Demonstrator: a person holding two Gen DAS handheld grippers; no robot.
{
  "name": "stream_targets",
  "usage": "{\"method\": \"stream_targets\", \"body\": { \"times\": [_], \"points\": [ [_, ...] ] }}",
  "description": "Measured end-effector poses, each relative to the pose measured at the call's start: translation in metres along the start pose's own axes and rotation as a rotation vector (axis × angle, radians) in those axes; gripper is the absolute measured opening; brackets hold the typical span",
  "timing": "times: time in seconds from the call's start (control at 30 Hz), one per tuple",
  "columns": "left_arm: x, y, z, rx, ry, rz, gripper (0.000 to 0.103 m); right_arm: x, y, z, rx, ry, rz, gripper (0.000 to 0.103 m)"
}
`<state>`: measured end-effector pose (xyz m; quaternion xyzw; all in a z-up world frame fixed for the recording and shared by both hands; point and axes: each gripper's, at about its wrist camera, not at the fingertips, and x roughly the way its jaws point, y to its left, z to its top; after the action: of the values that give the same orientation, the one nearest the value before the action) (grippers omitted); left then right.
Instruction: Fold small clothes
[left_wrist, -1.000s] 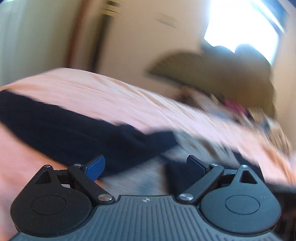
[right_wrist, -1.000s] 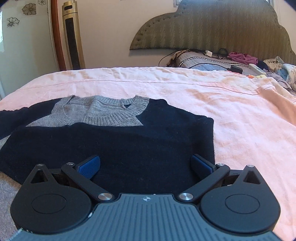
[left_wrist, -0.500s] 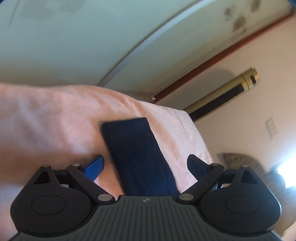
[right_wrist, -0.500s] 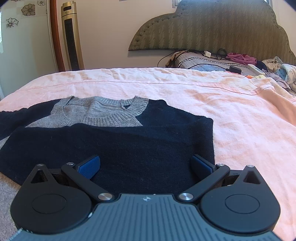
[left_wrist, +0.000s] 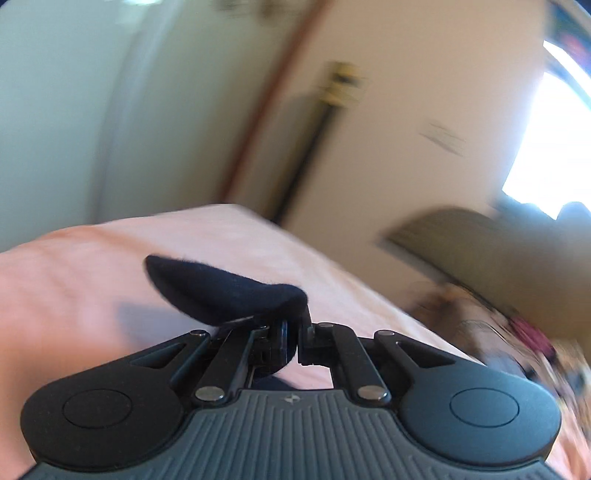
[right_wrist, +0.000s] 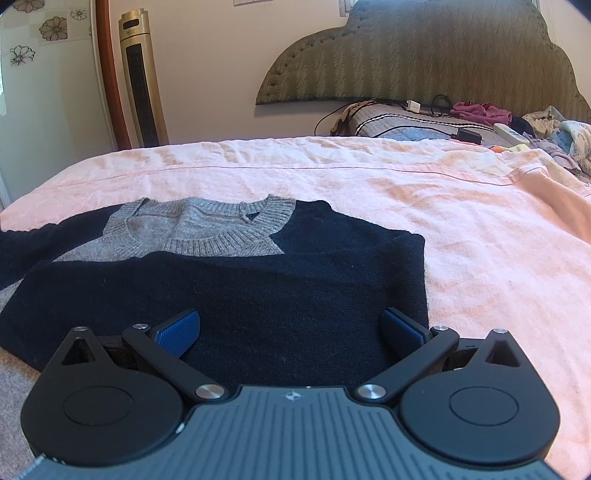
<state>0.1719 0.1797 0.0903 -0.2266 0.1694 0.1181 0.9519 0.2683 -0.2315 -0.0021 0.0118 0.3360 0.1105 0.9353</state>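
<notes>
Two grippers are in play. The left gripper (left_wrist: 295, 332) is pinched tight on the dark cuff end of a sleeve (left_wrist: 225, 291), which hangs lifted above the pink blanket (left_wrist: 74, 295). The right gripper (right_wrist: 291, 332) is spread wide with nothing between its pads, poised low over the sweater (right_wrist: 229, 295).

The sweater lies flat on the blanket, near the front edge. It is a soft, limp knit, probably light; it should drape and sag wherever unsupported, and the fuzzy surface should not slip between pads. Take hold at edges: cuff, hem corner or shoulder seam, not mid-panel.

Its grey collar (right_wrist: 207, 229) points away toward the headboard (right_wrist: 424, 55), so the body's long axis runs from the near hem to the far neckline. The lifted sleeve's direction relative to the body cannot be determined.
</notes>
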Motion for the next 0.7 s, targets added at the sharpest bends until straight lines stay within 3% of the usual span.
{"method": "stream_targets", "body": {
  "times": [0.07,0.13,0.17,0.2,0.23,0.27,0.3,0.4,0.5,0.57,0.63,0.7],
  "points": [
    [-0.003,-0.057,-0.027,0.116,0.084,-0.189,0.005,-0.001,-0.002,0.000,0.015,-0.005,0.010,0.103],
    [-0.004,-0.098,-0.058,0.196,0.231,-0.409,0.007,-0.002,-0.004,0.000,0.031,-0.011,0.021,0.103],
    [-0.003,-0.116,-0.077,0.263,0.313,-0.495,0.012,-0.002,-0.006,0.000,0.040,-0.014,0.027,0.103],
    [-0.004,-0.130,-0.092,0.322,0.375,-0.523,0.024,-0.003,-0.007,0.000,0.048,-0.017,0.033,0.103],
    [-0.006,-0.138,-0.105,0.363,0.414,-0.516,0.035,-0.003,-0.008,0.000,0.055,-0.020,0.038,0.103],
    [-0.012,-0.142,-0.118,0.397,0.440,-0.486,0.063,-0.004,-0.009,0.000,0.062,-0.022,0.042,0.103],
    [-0.018,-0.138,-0.127,0.404,0.425,-0.459,0.083,-0.004,-0.010,0.000,0.065,-0.023,0.044,0.103],
    [-0.044,-0.106,-0.135,0.324,0.324,-0.439,0.088,-0.004,-0.013,0.000,0.083,-0.029,0.058,0.103],
    [-0.046,-0.076,-0.138,0.250,0.319,-0.386,0.094,-0.006,-0.016,-0.001,0.106,-0.038,0.073,0.103],
    [-0.041,-0.059,-0.148,0.211,0.335,-0.295,0.093,-0.009,-0.022,-0.001,0.138,-0.048,0.102,0.103],
    [-0.046,-0.041,-0.141,0.094,0.299,-0.321,0.100,-0.015,-0.033,0.002,0.240,-0.045,0.150,0.103],
    [-0.043,-0.033,-0.138,0.043,0.265,-0.241,0.103,-0.026,-0.047,0.006,0.424,-0.039,0.226,0.103]
  ]
}}
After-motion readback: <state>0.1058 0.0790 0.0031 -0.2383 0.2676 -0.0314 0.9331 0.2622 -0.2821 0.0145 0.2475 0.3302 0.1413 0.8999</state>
